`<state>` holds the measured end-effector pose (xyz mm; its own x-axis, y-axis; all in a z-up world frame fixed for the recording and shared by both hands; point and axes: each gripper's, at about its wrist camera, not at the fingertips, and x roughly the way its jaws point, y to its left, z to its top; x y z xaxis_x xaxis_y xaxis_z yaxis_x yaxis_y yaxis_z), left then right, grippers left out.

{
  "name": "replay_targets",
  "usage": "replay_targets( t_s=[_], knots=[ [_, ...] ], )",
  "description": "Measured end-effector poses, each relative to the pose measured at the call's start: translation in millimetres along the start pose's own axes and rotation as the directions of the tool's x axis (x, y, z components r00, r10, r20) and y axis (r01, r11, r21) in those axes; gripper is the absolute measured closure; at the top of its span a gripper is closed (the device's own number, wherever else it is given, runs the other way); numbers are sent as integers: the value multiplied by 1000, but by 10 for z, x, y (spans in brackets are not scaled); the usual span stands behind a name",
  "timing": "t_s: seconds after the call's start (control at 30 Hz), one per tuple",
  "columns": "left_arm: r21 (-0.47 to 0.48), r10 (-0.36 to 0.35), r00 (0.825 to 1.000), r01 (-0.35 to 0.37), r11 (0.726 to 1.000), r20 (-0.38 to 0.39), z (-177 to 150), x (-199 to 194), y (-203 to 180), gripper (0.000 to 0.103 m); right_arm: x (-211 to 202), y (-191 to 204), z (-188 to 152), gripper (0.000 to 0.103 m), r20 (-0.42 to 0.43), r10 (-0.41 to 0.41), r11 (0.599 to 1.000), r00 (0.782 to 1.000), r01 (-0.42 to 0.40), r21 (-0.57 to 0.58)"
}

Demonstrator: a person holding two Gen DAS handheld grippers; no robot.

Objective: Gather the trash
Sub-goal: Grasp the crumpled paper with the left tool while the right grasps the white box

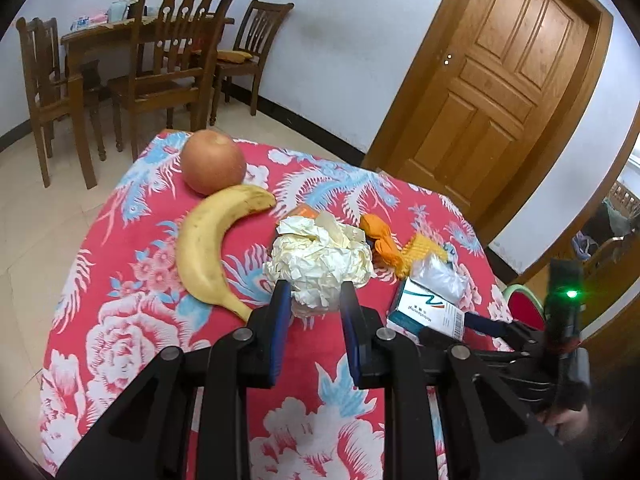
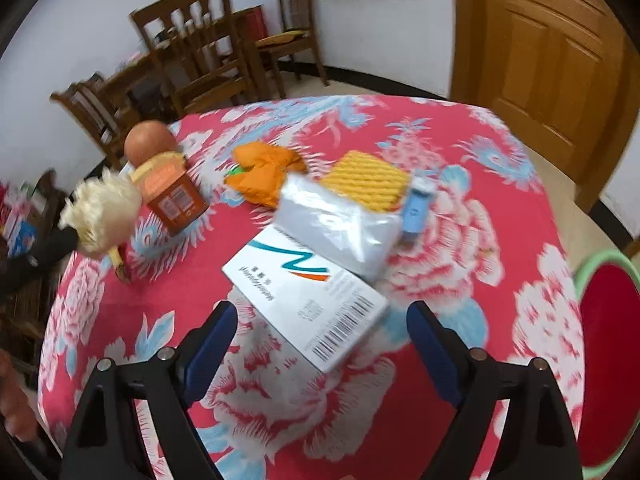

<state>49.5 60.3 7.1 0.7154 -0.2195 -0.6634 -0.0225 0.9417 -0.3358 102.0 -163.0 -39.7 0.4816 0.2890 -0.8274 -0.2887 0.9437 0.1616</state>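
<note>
Left gripper [image 1: 314, 300]: jaws narrowed onto the crumpled paper ball [image 1: 320, 258], which looks raised off the red floral tablecloth [image 1: 120, 320].
Right gripper [image 2: 320, 320]: spread wide, empty, hovering just before the white medicine box [image 2: 304, 284].
Bin: red basin with green rim [image 2: 612, 360] at the table's right edge.
Advice: keep a firm squeeze while carrying; straddle the box's short sides, clear of the plastic bag [image 2: 340, 224].
Leave: banana [image 1: 208, 248].

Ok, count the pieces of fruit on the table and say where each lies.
2. The apple sits at the table's far left corner; the banana lies just in front of it, left of the crumpled paper. Other fruit may be hidden behind clutter.
</note>
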Motion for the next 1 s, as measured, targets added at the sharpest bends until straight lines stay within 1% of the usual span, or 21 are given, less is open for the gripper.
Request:
replay_targets(
  t_s=[0.03, 0.1, 0.13, 0.17, 0.4, 0.5, 0.63, 0.83, 1.0],
  knots=[
    [-3, 0, 1000, 0, 1000, 3, 1, -14, 10, 78, 28, 22, -1, 18, -9, 8, 1000, 1000, -8, -5],
    [-10, -5, 1000, 5, 1000, 7, 4, -25, 20, 78, 75, 59, -21, 32, -29, 1, 1000, 1000, -1, -16],
    [-13, -7, 1000, 7, 1000, 7, 2, -26, 24, 78, 68, 95, -38, 33, -17, -25, 999, 1000, 25, -40],
    [-14, -10, 1000, 10, 1000, 6, -5, -30, 28, 78, 71, 111, -48, 33, -17, -27, 998, 999, 26, -51],
    [-6, -31, 1000, 31, 999, 3, -42, -44, -13, 78, -38, 155, -210, 35, -7, 13, 999, 1000, -13, -34],
    [2, -39, 999, 39, 999, -8, -49, -29, -62, 78, -124, 150, -309, 36, 2, 29, 1000, 1000, -29, 3],
    [36, -49, 999, 50, 998, -23, -65, -17, -185, 78, -310, 46, -486, 37, 18, 47, 997, 999, -48, 66],
    [61, -90, 995, 92, 994, -33, -87, -5, -435, 78, -682, -178, -734, 37, 74, 44, 986, 996, -55, 154],
    [104, -124, 991, 128, 986, -46, -127, 17, -743, 78, -978, -467, -925, 37, 109, -2, 972, 994, -23, 233]
  ],
)
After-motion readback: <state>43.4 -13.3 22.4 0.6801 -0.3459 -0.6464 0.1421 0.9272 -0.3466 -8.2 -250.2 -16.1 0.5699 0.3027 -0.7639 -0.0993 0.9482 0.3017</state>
